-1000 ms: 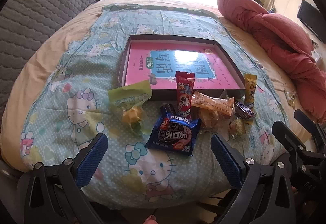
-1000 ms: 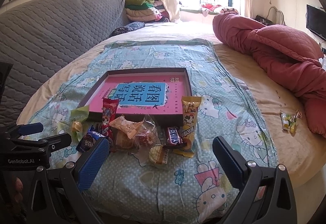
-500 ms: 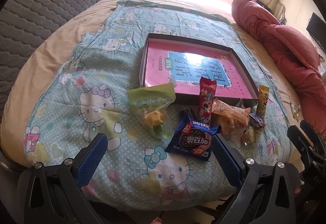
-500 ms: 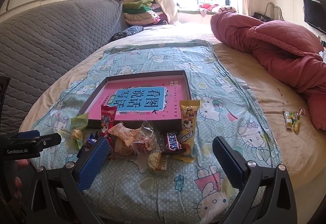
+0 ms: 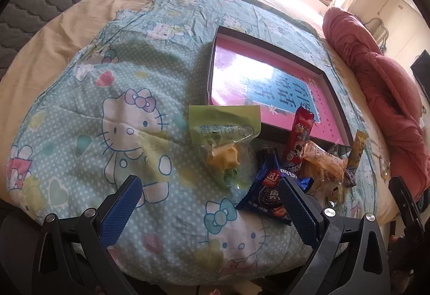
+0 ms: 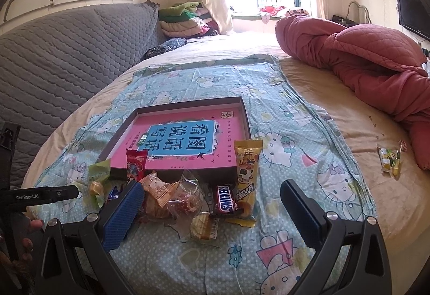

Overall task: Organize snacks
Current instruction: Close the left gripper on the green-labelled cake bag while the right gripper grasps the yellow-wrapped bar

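Left wrist view: left gripper [image 5: 208,199] fingers wide, empty, green-topped snack bag [image 5: 224,131] at 12 o'clock, blue cookie pack [image 5: 268,195] at 2, box tray [image 5: 212,72] beyond; right wrist view: right gripper [image 6: 211,207] wide, empty, Snickers bar [image 6: 225,199] at 12 o'clock in the snack pile.

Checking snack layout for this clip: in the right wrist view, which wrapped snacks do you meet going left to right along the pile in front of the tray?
Green-wrapped pastry → red packet → orange-labelled bun → Snickers bar → yellow packet; far off to the right, loose candies on the beige sheet.
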A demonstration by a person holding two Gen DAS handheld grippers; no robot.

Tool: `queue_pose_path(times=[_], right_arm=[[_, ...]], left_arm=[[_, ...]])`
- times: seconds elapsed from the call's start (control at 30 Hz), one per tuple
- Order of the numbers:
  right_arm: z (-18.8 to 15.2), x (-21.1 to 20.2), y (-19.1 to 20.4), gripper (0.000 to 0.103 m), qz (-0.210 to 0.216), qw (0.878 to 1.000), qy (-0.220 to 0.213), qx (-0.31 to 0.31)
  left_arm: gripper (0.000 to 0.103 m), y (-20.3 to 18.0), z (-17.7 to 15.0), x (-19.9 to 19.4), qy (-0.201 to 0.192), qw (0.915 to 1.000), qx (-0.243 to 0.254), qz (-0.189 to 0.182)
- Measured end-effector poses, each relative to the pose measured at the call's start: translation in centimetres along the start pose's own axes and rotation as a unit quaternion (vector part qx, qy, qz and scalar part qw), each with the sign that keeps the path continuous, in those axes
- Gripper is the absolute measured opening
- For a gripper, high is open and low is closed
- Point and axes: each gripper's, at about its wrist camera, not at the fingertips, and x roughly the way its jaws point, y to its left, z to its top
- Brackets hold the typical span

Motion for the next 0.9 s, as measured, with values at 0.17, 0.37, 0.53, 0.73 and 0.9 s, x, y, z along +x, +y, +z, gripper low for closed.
queue_pose_path(times=[0.17, 0.37, 0.53, 0.73, 0.9], right_arm=[[0.1, 1.5, -1.0, 0.102, -0.006, 1.0, 0.011, 0.022], [0.0, 3.9, -2.7, 0.102, -0.029, 0.998, 0.027, 0.043], [-0.2, 5.8, -4.0, 0.102, -0.041, 0.996, 0.045, 0.058], [-0.6, 6.8, -4.9, 0.102, -0.028, 0.995, 0.058, 0.079], [-0.5, 7.3, -5.3, 0.102, -0.041, 0.995, 0.054, 0.069]], left_arm=[[0.101, -0.1, 0.4, 1.1, -0.007, 0.9999, 0.003, 0.011], [0.101, 0.0, 0.8, 2.9, 0.006, 0.9998, -0.005, 0.02], [0.101, -0.3, 0.9, 3.5, 0.008, 0.9998, -0.001, 0.018], [0.101, -0.2, 1.2, 4.3, 0.018, 0.9996, -0.018, 0.013], [0.101, -0.1, 1.6, 5.2, 0.024, 0.9991, -0.023, 0.024]])
